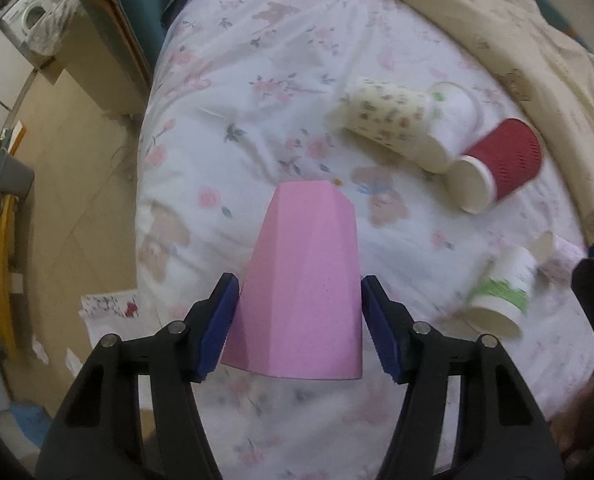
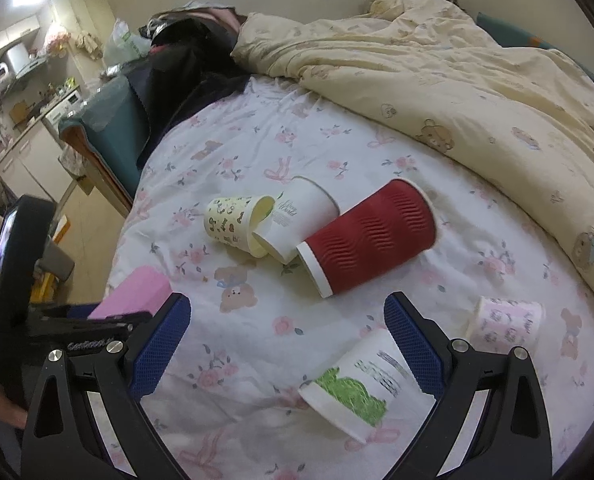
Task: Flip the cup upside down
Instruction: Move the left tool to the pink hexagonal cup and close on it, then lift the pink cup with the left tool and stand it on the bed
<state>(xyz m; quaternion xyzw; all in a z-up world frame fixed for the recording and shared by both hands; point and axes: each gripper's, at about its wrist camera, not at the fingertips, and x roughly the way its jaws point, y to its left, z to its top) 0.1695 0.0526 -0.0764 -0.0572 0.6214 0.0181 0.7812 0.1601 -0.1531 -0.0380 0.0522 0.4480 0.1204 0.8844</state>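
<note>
A pink faceted cup point(image 1: 303, 284) stands upside down on the bed sheet, wide rim down, between the blue pads of my left gripper point(image 1: 299, 328). The pads stand a little off its sides, so the gripper is open around it. The pink cup also shows at the left of the right wrist view point(image 2: 135, 292), behind the left gripper's body. My right gripper point(image 2: 287, 350) is open and empty above the sheet, with a green-printed paper cup point(image 2: 353, 392) lying on its side between its fingers.
Several paper cups lie on their sides on the floral sheet point(image 2: 257, 152): a red ribbed one point(image 2: 371, 236), a white one point(image 2: 297, 220), a yellow patterned one point(image 2: 237, 222) and a pink printed one point(image 2: 509, 320). A cream duvet point(image 2: 457, 80) covers the far right. The bed's left edge drops to the floor point(image 1: 81, 208).
</note>
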